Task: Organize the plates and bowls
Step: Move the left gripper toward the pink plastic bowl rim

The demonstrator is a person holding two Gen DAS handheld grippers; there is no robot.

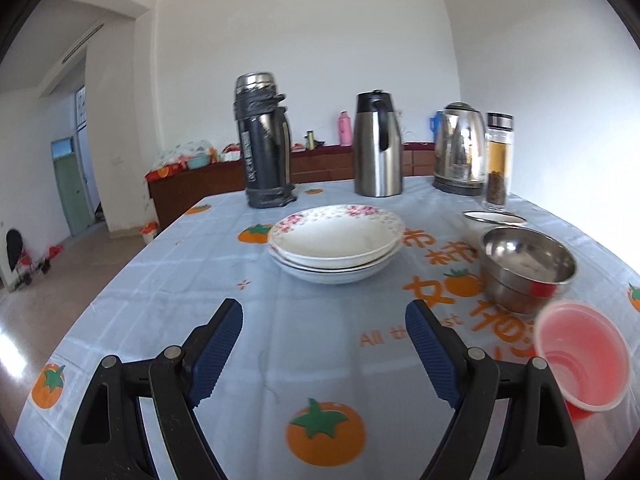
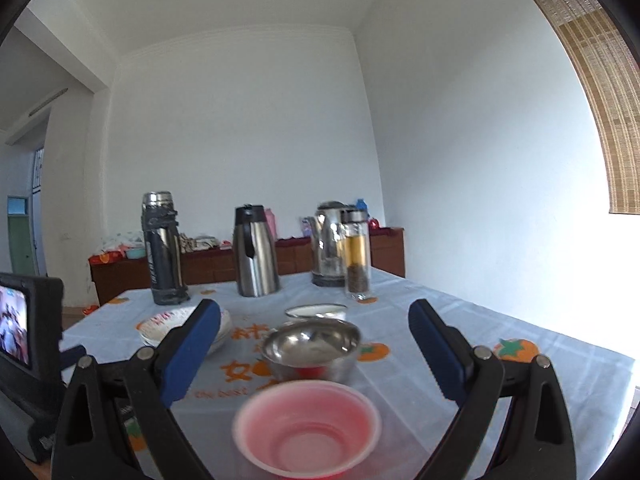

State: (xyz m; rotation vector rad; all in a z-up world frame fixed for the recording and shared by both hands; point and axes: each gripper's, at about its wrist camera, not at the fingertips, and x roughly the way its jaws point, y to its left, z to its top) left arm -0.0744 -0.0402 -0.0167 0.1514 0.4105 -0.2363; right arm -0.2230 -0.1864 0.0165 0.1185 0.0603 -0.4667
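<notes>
Plates and bowls share a table (image 1: 168, 280) under a pale cloth printed with orange fruit, and nearest of all is a pink plastic bowl (image 2: 306, 428), blurred, sitting low between the spread jaws of the right gripper (image 2: 314, 344); whether the pads touch it I cannot tell, though they look apart from its rim. It should be light, thin and springy, so I judge a pinch across the rim wall best, and a gentle one, lest it buckle or skid. Both tongs stand wide: the left gripper (image 1: 324, 340) gapes over bare cloth with nothing between its pads. Just beyond the pink bowl stands a steel bowl (image 2: 310, 346), seemingly nested on another; stiff, slick and light, it is best taken by the lip. To its left lie stacked floral plates (image 1: 336, 244), ceramic, heavier and breakable, the top one resting slightly askew, to be gripped at the near rim and lifted level. A small white dish (image 2: 316, 312) sits behind the steel bowl. Farthest, a dark flask (image 1: 264, 140), a steel carafe (image 1: 378, 144), a kettle (image 1: 460, 148) and a glass tea bottle (image 1: 498, 160) line the back edge, limiting any push in that direction.
</notes>
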